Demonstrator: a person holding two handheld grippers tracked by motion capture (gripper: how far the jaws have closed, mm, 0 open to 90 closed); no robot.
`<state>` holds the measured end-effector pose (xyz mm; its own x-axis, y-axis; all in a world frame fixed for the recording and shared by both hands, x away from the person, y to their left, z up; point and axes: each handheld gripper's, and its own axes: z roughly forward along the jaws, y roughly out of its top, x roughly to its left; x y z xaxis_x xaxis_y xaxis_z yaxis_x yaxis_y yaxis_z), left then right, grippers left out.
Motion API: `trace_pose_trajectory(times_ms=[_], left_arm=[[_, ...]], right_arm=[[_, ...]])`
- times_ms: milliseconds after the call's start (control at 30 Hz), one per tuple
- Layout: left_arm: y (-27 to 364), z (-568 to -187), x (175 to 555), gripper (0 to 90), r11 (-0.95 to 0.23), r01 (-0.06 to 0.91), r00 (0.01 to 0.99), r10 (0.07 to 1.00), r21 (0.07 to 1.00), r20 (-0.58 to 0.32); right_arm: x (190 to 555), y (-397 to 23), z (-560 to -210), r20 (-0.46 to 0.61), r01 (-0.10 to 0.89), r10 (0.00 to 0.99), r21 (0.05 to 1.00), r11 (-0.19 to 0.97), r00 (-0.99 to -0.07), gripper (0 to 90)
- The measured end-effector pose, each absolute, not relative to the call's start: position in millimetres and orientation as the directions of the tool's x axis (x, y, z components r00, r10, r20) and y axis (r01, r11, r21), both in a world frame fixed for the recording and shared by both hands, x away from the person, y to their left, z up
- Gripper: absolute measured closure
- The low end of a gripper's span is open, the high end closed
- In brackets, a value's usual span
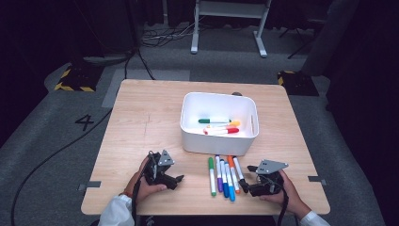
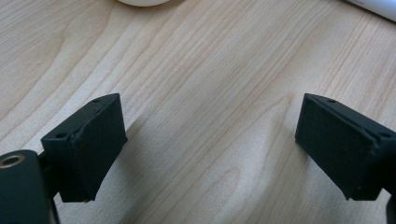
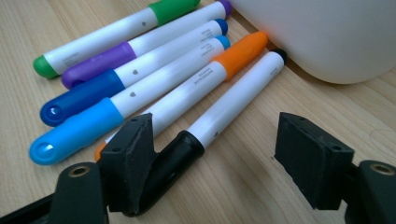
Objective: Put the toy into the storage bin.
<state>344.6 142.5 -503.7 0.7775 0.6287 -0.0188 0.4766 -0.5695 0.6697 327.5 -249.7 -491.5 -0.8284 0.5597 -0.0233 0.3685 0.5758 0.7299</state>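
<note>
On the left of the worktop (image 1: 141, 117) the left claw (image 1: 178, 179) is held low over bare wood, its jaws spread apart with nothing between them. Right of it, six markers are laid side by side just in front of the white bin (image 1: 219, 123), which already holds three more. The black-capped marker (image 3: 219, 114), at the right end of the row, is straddled by the right claw (image 3: 212, 154), whose jaws stand wide and unclosed; the black cap lies against the left pad, while the right pad is kept well apart from the barrel. The marker can be judged light, stiff and smooth, likely to roll or slip, so it would best be taken across the barrel near its middle, squarely between the pads.
</note>
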Motion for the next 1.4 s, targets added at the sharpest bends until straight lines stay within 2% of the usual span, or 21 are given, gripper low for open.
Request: trace_pose_trajectory(times_ms=[133, 367, 567, 767, 1167, 1400], left_arm=[[143, -504, 345, 8.8, -0.569, 0.476, 0.778, 0.628, 0.670, -0.020], [143, -504, 344, 8.8, -0.569, 0.477, 0.777, 0.629, 0.670, -0.019], [142, -504, 344, 8.8, -0.568, 0.477, 0.777, 0.629, 0.670, -0.019], [143, -504, 344, 8.8, -0.568, 0.477, 0.777, 0.629, 0.670, -0.019], [142, -504, 344, 8.8, -0.568, 0.477, 0.777, 0.630, 0.670, -0.019], [143, -504, 345, 8.8, -0.569, 0.477, 0.777, 0.629, 0.670, -0.019]], right_arm=[[332, -256, -494, -0.049, 0.385, 0.592, 0.716, 0.582, -0.804, 37.1], [342, -282, -496, -0.034, 0.441, 0.665, 0.723, 0.532, -0.746, 53.2], [348, -294, -497, -0.047, 0.405, 0.631, 0.729, 0.552, -0.775, 63.1], [351, -301, -497, -0.014, 0.402, 0.602, 0.733, 0.549, -0.798, 70.9], [344, -309, -493, -0.020, 0.386, 0.581, 0.728, 0.567, -0.814, 75.2], [340, -322, -482, -0.015, 0.376, 0.595, 0.761, 0.528, -0.804, 75.3]])
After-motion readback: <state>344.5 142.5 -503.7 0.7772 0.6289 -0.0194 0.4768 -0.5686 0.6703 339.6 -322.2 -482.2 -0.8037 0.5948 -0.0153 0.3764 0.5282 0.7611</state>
